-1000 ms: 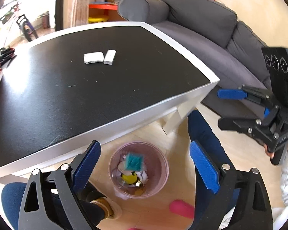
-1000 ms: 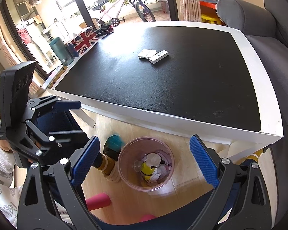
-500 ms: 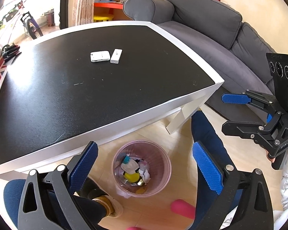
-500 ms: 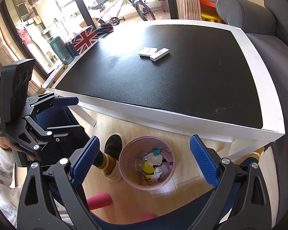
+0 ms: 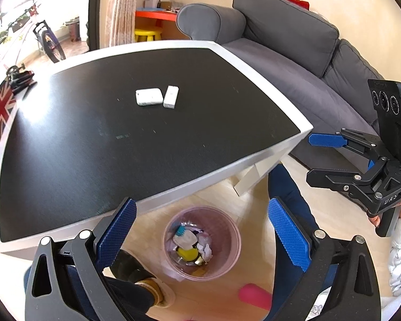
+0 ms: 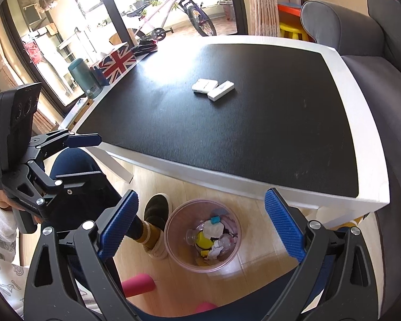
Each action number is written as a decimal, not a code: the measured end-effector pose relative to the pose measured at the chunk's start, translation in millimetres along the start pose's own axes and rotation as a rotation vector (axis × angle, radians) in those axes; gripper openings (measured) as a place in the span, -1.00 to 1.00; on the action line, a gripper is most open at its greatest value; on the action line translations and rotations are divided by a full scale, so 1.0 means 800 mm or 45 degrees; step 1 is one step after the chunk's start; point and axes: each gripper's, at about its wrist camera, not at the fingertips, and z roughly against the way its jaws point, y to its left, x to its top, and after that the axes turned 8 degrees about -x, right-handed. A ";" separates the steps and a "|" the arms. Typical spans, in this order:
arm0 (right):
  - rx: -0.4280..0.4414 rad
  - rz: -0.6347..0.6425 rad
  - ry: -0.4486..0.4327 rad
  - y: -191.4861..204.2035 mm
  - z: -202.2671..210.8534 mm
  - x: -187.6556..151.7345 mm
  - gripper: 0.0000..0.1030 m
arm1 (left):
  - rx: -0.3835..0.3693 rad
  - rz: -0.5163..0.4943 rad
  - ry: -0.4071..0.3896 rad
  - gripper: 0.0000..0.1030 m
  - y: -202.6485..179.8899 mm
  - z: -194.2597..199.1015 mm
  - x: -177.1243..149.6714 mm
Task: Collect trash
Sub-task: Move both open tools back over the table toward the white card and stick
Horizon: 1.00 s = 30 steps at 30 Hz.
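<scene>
A pink see-through bin point(image 5: 228, 254) stands on the wood floor under the table's near edge. It holds crumpled white paper point(image 5: 205, 250), a yellow item and a white and teal piece point(image 5: 184, 238). My left gripper point(image 5: 201, 206) hangs open above the bin with nothing between its blue pads. The right gripper point(image 5: 314, 159) hovers open at the right, off the table corner. In the right wrist view the same bin point(image 6: 173, 243) lies below the open right gripper point(image 6: 201, 195), and the left gripper point(image 6: 100, 157) is open at the left.
The black-topped white table point(image 5: 227, 176) carries two small white devices point(image 5: 149, 96) point(image 5: 171, 96). A grey sofa point(image 5: 294, 61) runs along the right. The person's blue-trousered legs and a dark shoe point(image 6: 155, 208) flank the bin. A Union Jack box point(image 6: 116, 62) sits at the table's far side.
The white and teal piece, blurred over the bin a second ago, now lies among the trash. Both grippers have lifted a little. The foot beside the bin has shifted.
</scene>
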 end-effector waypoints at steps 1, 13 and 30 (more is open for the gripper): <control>-0.002 0.003 -0.002 0.000 0.001 0.004 0.82 | 0.002 0.000 -0.006 0.85 0.001 0.002 0.003; -0.002 0.088 -0.022 0.002 -0.005 0.076 0.83 | 0.056 -0.006 -0.048 0.85 0.034 0.018 0.054; 0.020 0.280 0.098 0.000 -0.097 0.167 0.83 | 0.101 0.064 -0.054 0.85 0.095 0.009 0.100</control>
